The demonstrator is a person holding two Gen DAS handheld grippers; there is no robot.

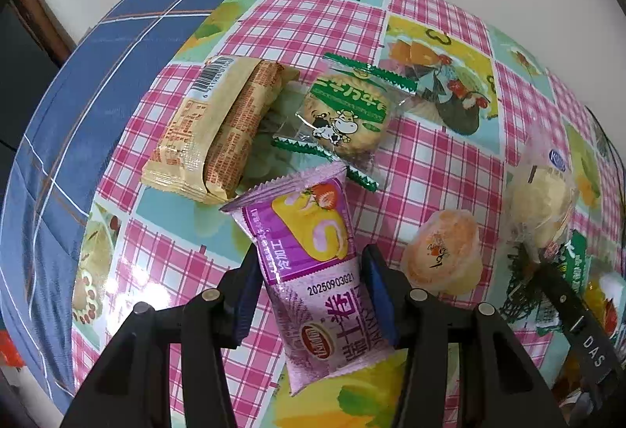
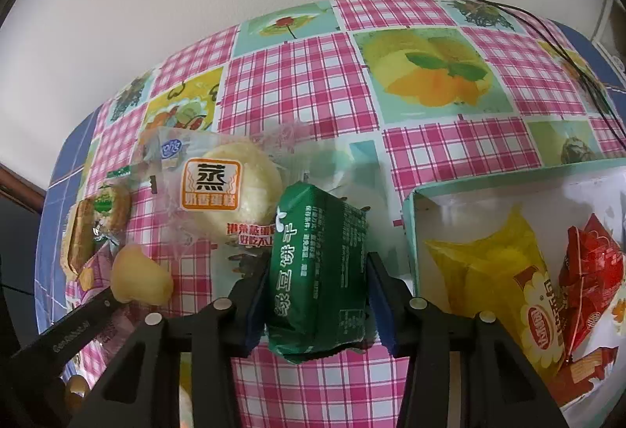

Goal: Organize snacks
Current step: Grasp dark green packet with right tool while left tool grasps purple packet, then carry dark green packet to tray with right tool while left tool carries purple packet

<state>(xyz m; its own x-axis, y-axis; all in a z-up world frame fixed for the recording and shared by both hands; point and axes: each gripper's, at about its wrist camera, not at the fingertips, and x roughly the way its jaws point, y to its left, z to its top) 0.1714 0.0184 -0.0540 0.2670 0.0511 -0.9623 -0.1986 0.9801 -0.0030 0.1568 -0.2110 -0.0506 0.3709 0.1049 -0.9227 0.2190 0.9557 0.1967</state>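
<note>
pink checked tablecloth with fruit and dessert squares covers the table, white wall behind, and a blue cloth hangs at the far left of the left wrist view.

left wrist view, going left to right: a beige cracker pack sits upper left of centre, just beside a clear biscuit bag with a cow on it and green zigzag ends. below them, dead centre, the left gripper is clamped on a purple roll pack, blue pads pressing both its sides. right of that an orange jelly cup stands on the cloth, and at the right edge there's a pale cake in clear wrap.

right wrist view: the cracker and biscuit packs bunch at the left edge, the jelly cup below them, then the cake with an orange label, left of centre. in the middle the right gripper is closed on a green pack, held upright between the pads. at the right, a white box with a teal rim holds a yellow pack and a red pack, side by side and touching.
</note>
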